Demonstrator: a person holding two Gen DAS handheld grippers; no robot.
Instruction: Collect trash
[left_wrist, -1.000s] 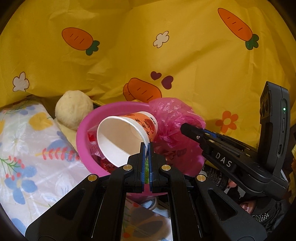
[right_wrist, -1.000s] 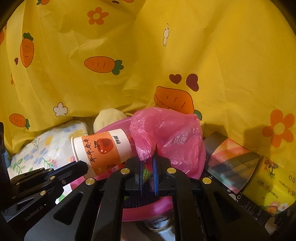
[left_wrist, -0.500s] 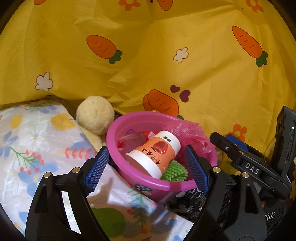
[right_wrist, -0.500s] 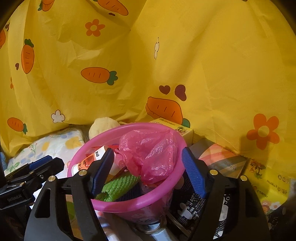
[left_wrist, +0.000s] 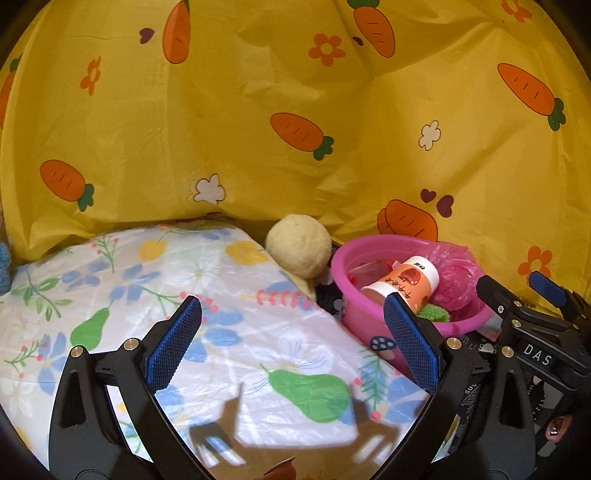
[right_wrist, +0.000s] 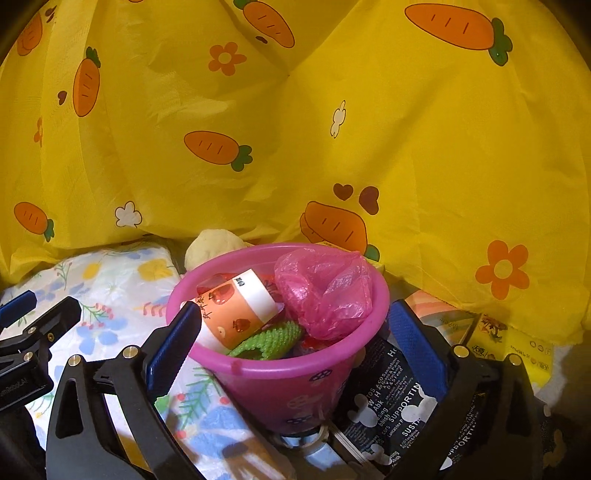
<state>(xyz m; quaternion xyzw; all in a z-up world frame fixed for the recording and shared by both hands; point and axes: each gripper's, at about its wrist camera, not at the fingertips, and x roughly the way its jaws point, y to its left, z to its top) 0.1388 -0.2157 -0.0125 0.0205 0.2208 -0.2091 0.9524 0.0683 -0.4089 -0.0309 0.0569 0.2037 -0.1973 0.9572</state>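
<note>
Pink bucket (right_wrist: 280, 373) holding paper cup (right_wrist: 236, 306), pink plastic bag (right_wrist: 325, 291), green scrap (right_wrist: 269, 339). Left gripper (left_wrist: 291, 347) and right gripper (right_wrist: 295, 347) just opened wide, jaws empty; bucket between right jaws, untouched.

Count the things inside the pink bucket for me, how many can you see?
4. In the pink bucket: a paper cup lying on its side at left, a crumpled pink bag at right, a green bumpy thing in front, something red behind. More may hide underneath.
</note>
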